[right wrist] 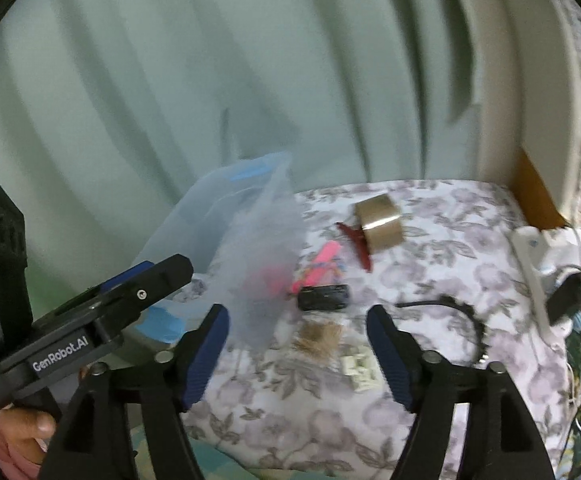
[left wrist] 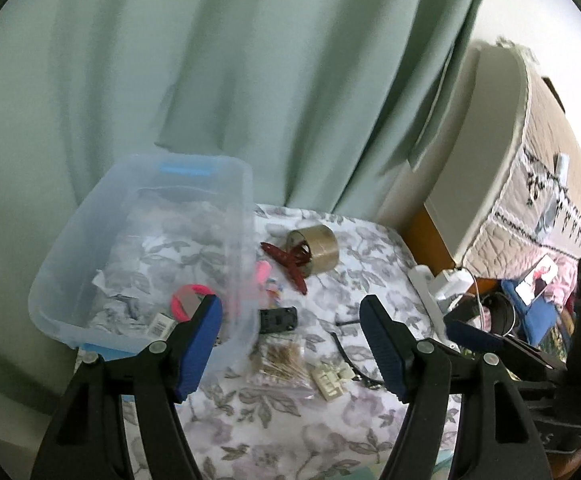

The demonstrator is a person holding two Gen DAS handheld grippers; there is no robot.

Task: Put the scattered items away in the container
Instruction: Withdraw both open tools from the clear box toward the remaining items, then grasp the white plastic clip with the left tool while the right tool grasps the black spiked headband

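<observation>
Gaping empty above the floral cloth, right claw [right wrist: 296, 354], toothpick bag [right wrist: 317, 338] seemingly just beyond its fingertips.

Container [left wrist: 138, 248] sits left on bed [left wrist: 370, 280]; tape roll [left wrist: 314, 250] right of it; clip [left wrist: 290, 270] touching the roll's front.

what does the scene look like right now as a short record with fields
surface: flowered cloth
container: clear plastic bin, left side, a pink ring inside
still outside: tape roll, red clip, black box, bag of sticks, black strap
left tongs: open, empty
right tongs: open, empty
</observation>
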